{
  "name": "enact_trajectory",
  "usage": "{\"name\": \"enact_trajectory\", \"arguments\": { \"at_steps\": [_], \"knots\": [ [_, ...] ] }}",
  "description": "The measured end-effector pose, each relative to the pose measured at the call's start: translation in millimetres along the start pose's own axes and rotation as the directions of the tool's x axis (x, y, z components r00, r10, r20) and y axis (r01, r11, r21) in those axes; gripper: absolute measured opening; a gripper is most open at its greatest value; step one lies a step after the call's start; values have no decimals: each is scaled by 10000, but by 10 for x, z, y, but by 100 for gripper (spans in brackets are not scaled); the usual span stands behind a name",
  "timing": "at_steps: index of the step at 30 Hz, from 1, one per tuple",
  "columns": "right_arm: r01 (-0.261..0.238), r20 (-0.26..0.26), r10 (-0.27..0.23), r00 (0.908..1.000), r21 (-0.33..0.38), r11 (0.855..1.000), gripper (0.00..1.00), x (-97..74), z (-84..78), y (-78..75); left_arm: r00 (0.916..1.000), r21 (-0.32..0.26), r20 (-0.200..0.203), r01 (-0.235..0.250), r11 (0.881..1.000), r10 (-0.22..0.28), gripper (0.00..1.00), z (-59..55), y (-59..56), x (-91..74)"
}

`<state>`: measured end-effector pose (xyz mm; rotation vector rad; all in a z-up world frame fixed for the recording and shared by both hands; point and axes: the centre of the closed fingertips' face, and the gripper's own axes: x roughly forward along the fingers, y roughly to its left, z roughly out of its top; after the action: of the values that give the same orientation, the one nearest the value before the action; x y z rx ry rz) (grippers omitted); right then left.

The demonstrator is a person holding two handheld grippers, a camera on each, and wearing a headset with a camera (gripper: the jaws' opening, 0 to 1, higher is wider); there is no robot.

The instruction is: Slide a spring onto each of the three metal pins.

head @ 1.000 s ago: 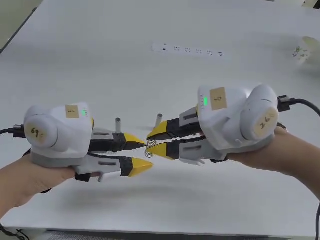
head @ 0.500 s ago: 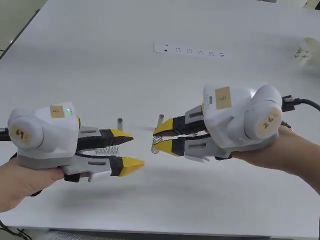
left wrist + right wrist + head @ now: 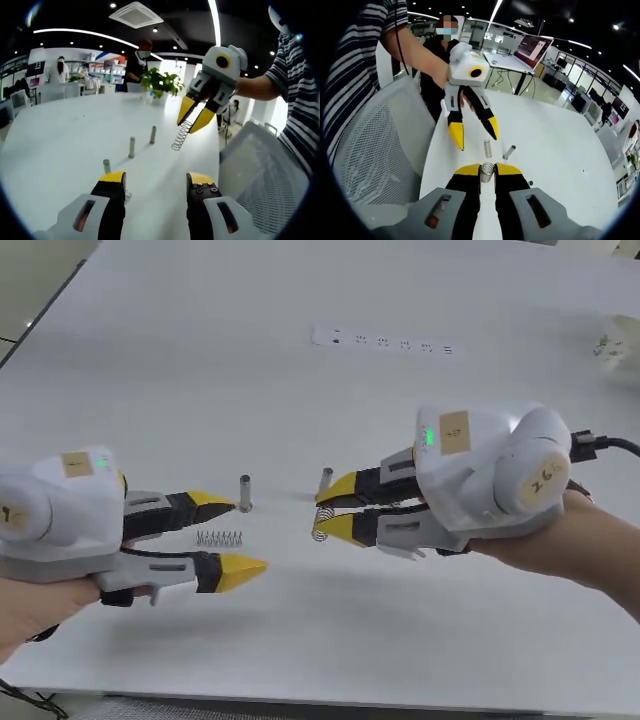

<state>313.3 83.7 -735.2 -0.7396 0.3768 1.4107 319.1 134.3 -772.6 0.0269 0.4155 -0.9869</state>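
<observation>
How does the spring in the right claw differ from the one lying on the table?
The held spring is pinched at one end by the right claw and hangs slanted; the loose spring lies flat on the table, ungripped, by the open left claw. Both are small metal coils, neither on a pin.

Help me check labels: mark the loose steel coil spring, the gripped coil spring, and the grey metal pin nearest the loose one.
Loose steel coil spring (image 3: 219,538), head view, middle coils.
Gripped steel coil spring (image 3: 182,134), left gripper view, mid-length.
Grey metal pin (image 3: 245,492), head view, shaft.
</observation>
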Motion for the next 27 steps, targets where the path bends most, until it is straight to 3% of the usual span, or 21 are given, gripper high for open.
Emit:
{"name": "enact_trajectory", "arguments": {
  "at_steps": [8, 15, 27],
  "knots": [
    [145, -37, -145, 9999, 86, 9999, 7, -19, -30, -28, 9988, -81, 102, -471, 9989, 472, 54, -20, 119, -73],
    [338, 7, -339, 9994, 252, 9991, 7, -46, -46, -85, 9984, -161, 95, -552, 9983, 554, 58, -38, 145, -116],
    [450, -168, -441, 9989, 604, 9972, 7, -75, -107, -135, 9941, -409, 286, -1039, 9937, 1051, 85, -20, 254, -153]
  ]
}}
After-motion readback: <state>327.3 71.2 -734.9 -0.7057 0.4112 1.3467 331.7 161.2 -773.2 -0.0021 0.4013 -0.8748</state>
